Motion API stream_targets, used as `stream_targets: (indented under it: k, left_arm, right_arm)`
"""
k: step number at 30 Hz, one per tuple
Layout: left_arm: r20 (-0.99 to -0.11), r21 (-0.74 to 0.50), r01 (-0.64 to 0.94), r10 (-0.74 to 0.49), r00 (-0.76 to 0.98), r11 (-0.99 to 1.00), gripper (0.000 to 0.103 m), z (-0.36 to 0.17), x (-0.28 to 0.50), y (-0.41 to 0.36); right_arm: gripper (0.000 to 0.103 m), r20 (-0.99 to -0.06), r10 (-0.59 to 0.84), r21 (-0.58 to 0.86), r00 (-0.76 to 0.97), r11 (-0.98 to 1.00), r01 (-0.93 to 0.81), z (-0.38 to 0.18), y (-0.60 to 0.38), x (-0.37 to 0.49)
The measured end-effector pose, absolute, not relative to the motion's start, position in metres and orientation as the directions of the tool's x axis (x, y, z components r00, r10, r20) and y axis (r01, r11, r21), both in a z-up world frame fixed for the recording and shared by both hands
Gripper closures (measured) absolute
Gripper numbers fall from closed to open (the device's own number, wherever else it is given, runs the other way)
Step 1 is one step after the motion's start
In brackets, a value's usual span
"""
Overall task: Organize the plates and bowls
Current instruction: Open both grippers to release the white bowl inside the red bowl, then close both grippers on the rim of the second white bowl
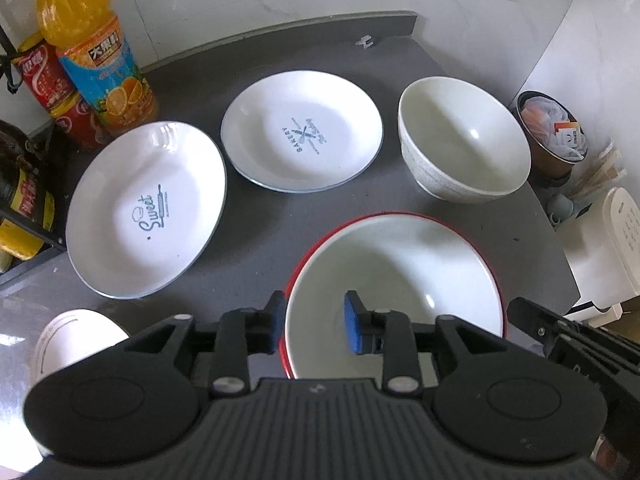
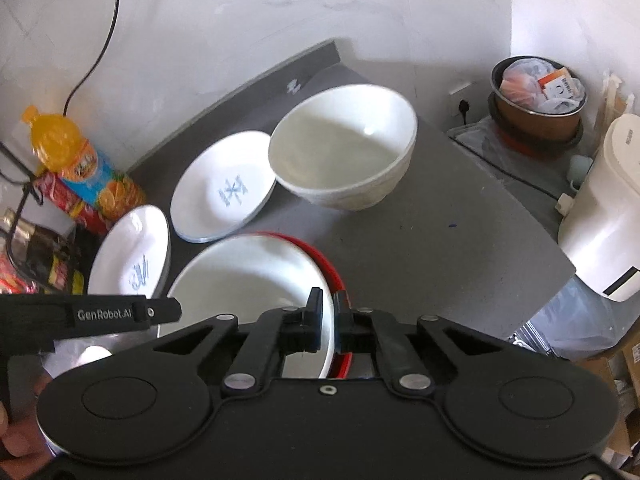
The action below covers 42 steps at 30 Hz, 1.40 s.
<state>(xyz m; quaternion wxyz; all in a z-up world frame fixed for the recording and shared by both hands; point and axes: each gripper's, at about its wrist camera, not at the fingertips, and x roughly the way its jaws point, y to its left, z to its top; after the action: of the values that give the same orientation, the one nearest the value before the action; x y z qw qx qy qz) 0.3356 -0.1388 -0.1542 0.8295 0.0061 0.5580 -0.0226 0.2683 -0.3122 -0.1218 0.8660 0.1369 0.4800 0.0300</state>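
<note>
Left wrist view: your left gripper [image 1: 314, 322] stands partly open and straddles the near left rim of the red-rimmed bowl [image 1: 396, 276], one finger outside the wall, the blue-padded finger inside; the pads do not press on the rim, so nothing is gripped. That bowl sits near on the grey countertop [image 1: 256, 236]. Left of it lies the "Sweet" plate [image 1: 146, 210]; beyond, at centre, lies the "Bakery" plate [image 1: 302, 136]; far right stands the deep white bowl [image 1: 464, 140], upright and apart from the others. An orange juice bottle [image 1: 92, 52] stands at the far left, touching a red snack canister [image 1: 48, 88] behind it. Part of a small white dish [image 1: 76, 340] shows at the near left edge. Your right gripper's body enters from the near right. Right wrist view: your right gripper [image 2: 328, 320] is clamped on the near right rim of the red-rimmed bowl [image 2: 248, 276], the rim pinched between the two pads. The "Sweet" plate [image 2: 130, 256] lies left of it, the "Bakery" plate [image 2: 224, 184] farther back, and the deep white bowl [image 2: 344, 148] overlaps that plate's right edge in this view; whether they touch cannot be told. A white appliance [image 2: 604, 216] and a lined bin [image 2: 536, 96] stand off the counter at the right.
</note>
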Motion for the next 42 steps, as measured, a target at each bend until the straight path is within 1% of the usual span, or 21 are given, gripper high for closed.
stream_targets:
  k: [1,2,3,4,6,8,10,11,12,13,14,25,29,33,42]
  left_arm:
    - [-0.923,-0.01,0.053,-0.029,0.384,0.999,0.062,-0.153,0.335,-0.14]
    - [-0.919,-0.004,0.057,-0.027,0.394,0.998,0.057,-0.151,0.334,-0.141]
    - [-0.915,0.001,0.06,-0.024,0.403,0.998,0.055,-0.15,0.334,-0.141]
    - [-0.91,0.003,0.061,-0.022,0.413,0.998,0.05,-0.148,0.335,-0.142]
    - [-0.906,0.006,0.07,-0.024,0.422,0.998,0.045,-0.146,0.338,-0.143]
    - [-0.901,0.011,0.082,-0.026,0.433,0.997,0.038,-0.144,0.341,-0.145]
    - [-0.894,0.022,0.098,-0.025,0.448,0.995,0.035,-0.143,0.345,-0.147]
    - [-0.89,0.025,0.107,-0.027,0.454,0.994,0.034,-0.142,0.346,-0.149]
    - [-0.889,0.024,0.113,-0.031,0.457,0.993,0.034,-0.141,0.348,-0.151]
    - [-0.888,0.02,0.123,-0.038,0.458,0.992,0.034,-0.139,0.35,-0.154]
    - [-0.888,0.016,0.13,-0.046,0.458,0.991,0.034,-0.137,0.351,-0.156]
    - [-0.875,-0.023,0.168,-0.101,0.474,0.985,0.03,-0.128,0.373,-0.176]
    - [-0.876,-0.032,0.152,-0.101,0.471,0.988,0.03,-0.13,0.385,-0.18]
    - [-0.885,-0.057,0.136,-0.113,0.451,0.989,0.03,-0.135,0.399,-0.183]
    - [-0.904,-0.074,0.094,-0.107,0.415,0.993,0.03,-0.152,0.433,-0.192]
  right_arm:
    - [0.087,-0.82,0.183,0.269,0.542,0.96,0.082,-0.12,-0.313,0.268]
    - [0.084,-0.816,0.184,0.274,0.548,0.958,0.087,-0.119,-0.315,0.268]
    - [0.077,-0.812,0.181,0.277,0.555,0.956,0.094,-0.118,-0.317,0.268]
    - [0.073,-0.808,0.174,0.278,0.563,0.955,0.104,-0.116,-0.318,0.268]
    - [0.071,-0.799,0.156,0.281,0.581,0.951,0.131,-0.113,-0.324,0.266]
    - [0.069,-0.79,0.145,0.292,0.596,0.943,0.159,-0.11,-0.331,0.265]
    - [0.069,-0.785,0.134,0.299,0.604,0.937,0.18,-0.109,-0.338,0.265]
    - [0.068,-0.782,0.128,0.301,0.61,0.934,0.19,-0.108,-0.341,0.264]
    - [0.063,-0.779,0.123,0.304,0.616,0.931,0.199,-0.107,-0.344,0.263]
    - [0.055,-0.774,0.116,0.309,0.622,0.927,0.212,-0.106,-0.348,0.263]
    - [0.053,-0.769,0.105,0.311,0.631,0.923,0.226,-0.104,-0.352,0.262]
    - [0.05,-0.73,0.092,0.363,0.677,0.892,0.27,-0.098,-0.387,0.268]
    - [0.047,-0.723,0.11,0.384,0.682,0.884,0.265,-0.102,-0.394,0.278]
    - [0.043,-0.722,0.132,0.395,0.68,0.884,0.249,-0.108,-0.397,0.292]
    - [0.043,-0.733,0.187,0.433,0.654,0.87,0.236,-0.125,-0.403,0.327]
